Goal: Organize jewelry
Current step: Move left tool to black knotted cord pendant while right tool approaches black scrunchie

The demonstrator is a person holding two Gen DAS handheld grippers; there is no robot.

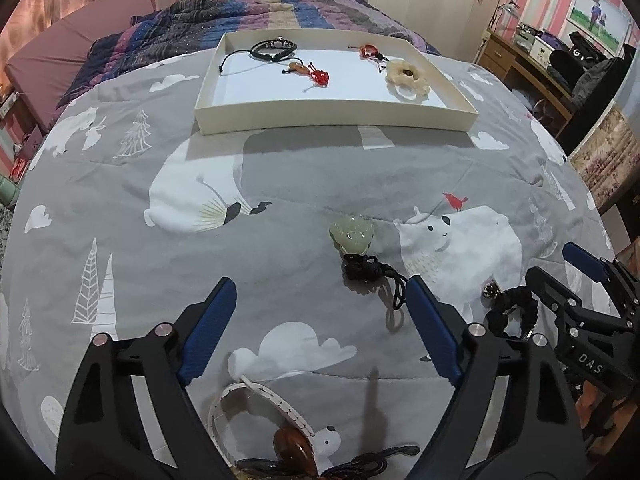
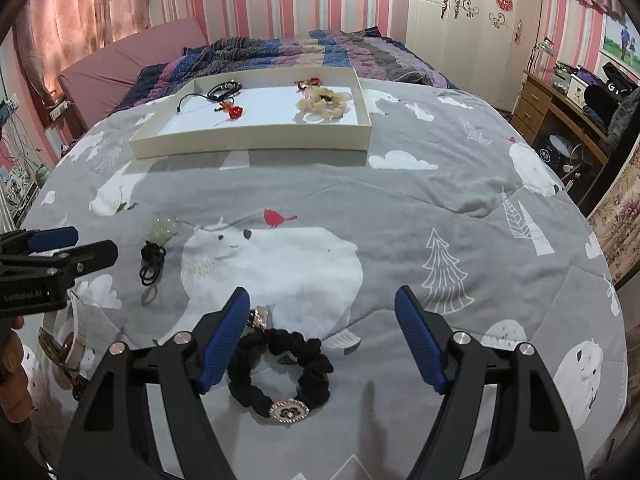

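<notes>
A pale green jade pendant (image 1: 352,233) on a black cord (image 1: 366,269) lies on the grey bear-print quilt, just ahead of my open, empty left gripper (image 1: 320,292); it also shows in the right wrist view (image 2: 165,227). A black scrunchie (image 2: 280,368) with a round metal charm lies between the fingers of my open, empty right gripper (image 2: 322,304). It also shows in the left wrist view (image 1: 514,308). A white tray (image 1: 336,114) at the far side holds a black bracelet (image 1: 274,48), red charms (image 1: 316,74) and a cream flower piece (image 1: 406,76).
A white band (image 1: 276,404) and a brown disc piece (image 1: 294,450) lie under my left gripper. A striped blanket (image 2: 320,54) lies behind the tray (image 2: 252,142). A wooden desk (image 2: 560,108) stands at the right of the bed.
</notes>
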